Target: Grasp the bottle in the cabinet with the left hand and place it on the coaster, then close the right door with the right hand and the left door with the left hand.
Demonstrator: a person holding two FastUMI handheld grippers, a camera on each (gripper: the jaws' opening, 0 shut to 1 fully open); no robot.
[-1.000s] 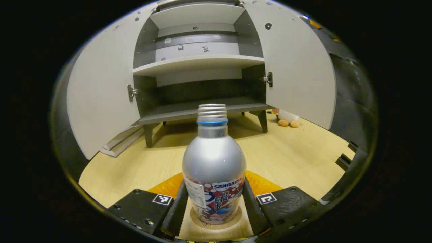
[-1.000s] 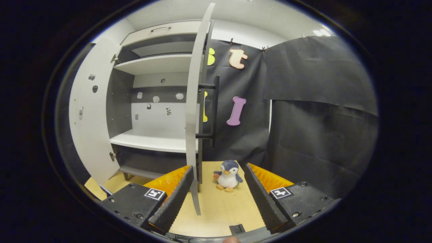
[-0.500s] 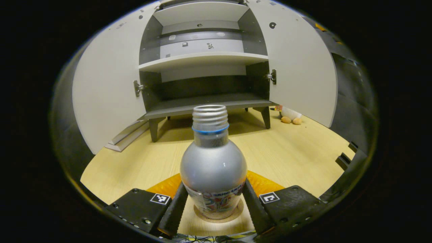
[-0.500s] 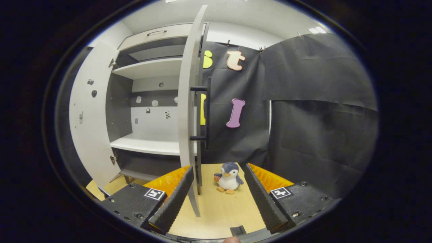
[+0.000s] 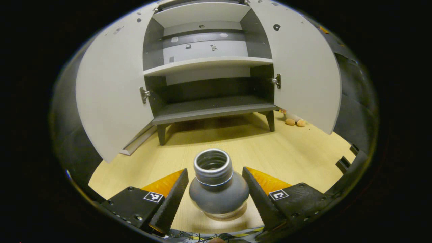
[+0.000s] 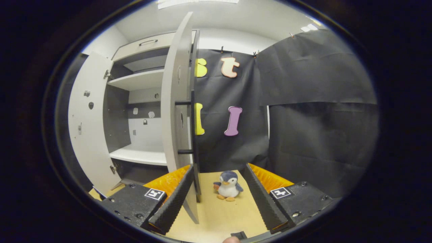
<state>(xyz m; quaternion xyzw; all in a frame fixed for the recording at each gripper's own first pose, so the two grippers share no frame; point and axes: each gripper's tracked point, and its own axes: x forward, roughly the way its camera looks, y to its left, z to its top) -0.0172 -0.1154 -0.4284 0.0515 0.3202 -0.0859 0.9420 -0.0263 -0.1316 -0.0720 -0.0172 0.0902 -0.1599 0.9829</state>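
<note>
A silver bottle (image 5: 217, 189) with an uncapped threaded neck stands upright on the wooden floor, seen from above; the coaster under it is almost wholly hidden. My left gripper (image 5: 214, 170) is open, one finger on each side of the bottle with a gap to it. Behind stands the cabinet (image 5: 206, 62) with its left door (image 5: 108, 94) and right door (image 5: 307, 74) both swung wide. In the right gripper view my right gripper (image 6: 218, 167) is open, close to the right door's edge (image 6: 175, 118) and its dark bar handle (image 6: 192, 128); the door's lower corner sits just by the left finger.
A penguin plush (image 6: 228, 185) sits on the floor behind the right door, also seen as plush feet (image 5: 293, 119). Black cloth (image 6: 320, 118) walls the booth on the right. A flat board (image 5: 135, 145) lies by the cabinet's left leg.
My left gripper has opened off the bottle and risen above it; the bottle stands free. My right gripper has shifted right, so the door's edge and handle sit further left.
</note>
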